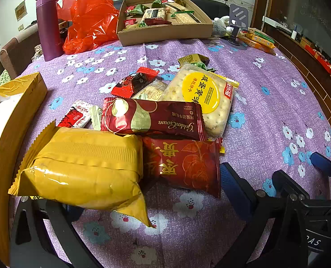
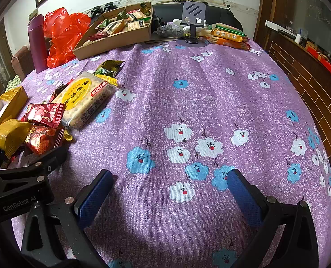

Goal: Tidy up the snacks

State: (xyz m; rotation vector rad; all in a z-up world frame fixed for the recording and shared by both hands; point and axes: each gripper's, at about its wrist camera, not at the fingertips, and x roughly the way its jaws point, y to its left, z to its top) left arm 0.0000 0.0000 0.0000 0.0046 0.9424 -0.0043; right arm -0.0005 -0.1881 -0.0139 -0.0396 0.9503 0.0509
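Yellow snack packet point(image 1: 82, 167) between left fingers point(image 1: 234, 185)

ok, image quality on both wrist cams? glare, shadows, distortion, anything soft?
Left wrist: strong fisheye bowing, dark corners; glare on the yellow packet, which hides the left gripper's left finger; print on the biscuit pack is sharp. Right wrist: same bowing; a soft shadow on the tablecloth between the open right gripper's fingers; bright wall behind the box; no motion blur.
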